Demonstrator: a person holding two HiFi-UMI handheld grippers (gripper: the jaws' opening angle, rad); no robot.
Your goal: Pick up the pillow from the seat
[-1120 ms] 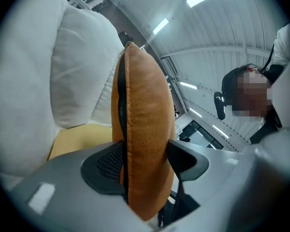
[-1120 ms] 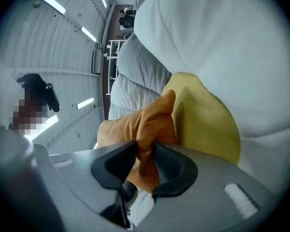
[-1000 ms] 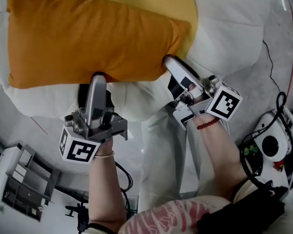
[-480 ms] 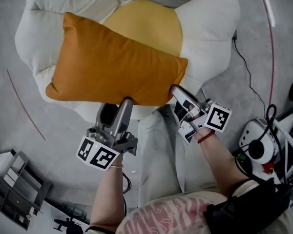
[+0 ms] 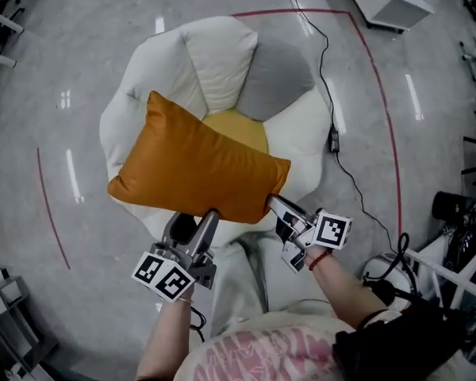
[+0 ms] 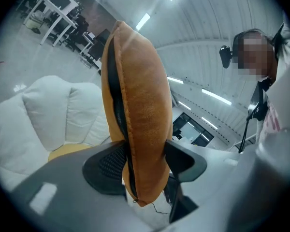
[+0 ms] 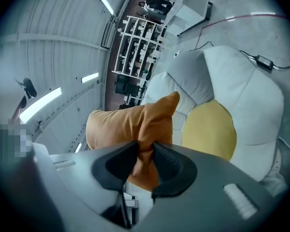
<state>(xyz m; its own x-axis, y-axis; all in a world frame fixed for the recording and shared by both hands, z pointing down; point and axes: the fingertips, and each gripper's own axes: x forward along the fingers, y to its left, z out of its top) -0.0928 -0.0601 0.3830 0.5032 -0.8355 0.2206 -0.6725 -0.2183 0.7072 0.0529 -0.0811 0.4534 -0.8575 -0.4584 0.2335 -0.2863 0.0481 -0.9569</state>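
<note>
Above a white, petal-shaped cushioned seat [image 5: 214, 62] with a yellow centre: one orange rectangular fabric pillow [image 5: 198, 165], held up off the cushions, broad face toward the head camera. Left gripper [image 5: 209, 215]: jaws clamped on the pillow's near long edge, pads pressing both faces; they have just been closing further on it. Right gripper [image 5: 272, 203]: jaws pinched tight on the pillow's near right corner, fabric bunched between them. Grey polished floor [image 5: 79, 70], red curved line [image 5: 381, 117] around the seat.
</note>
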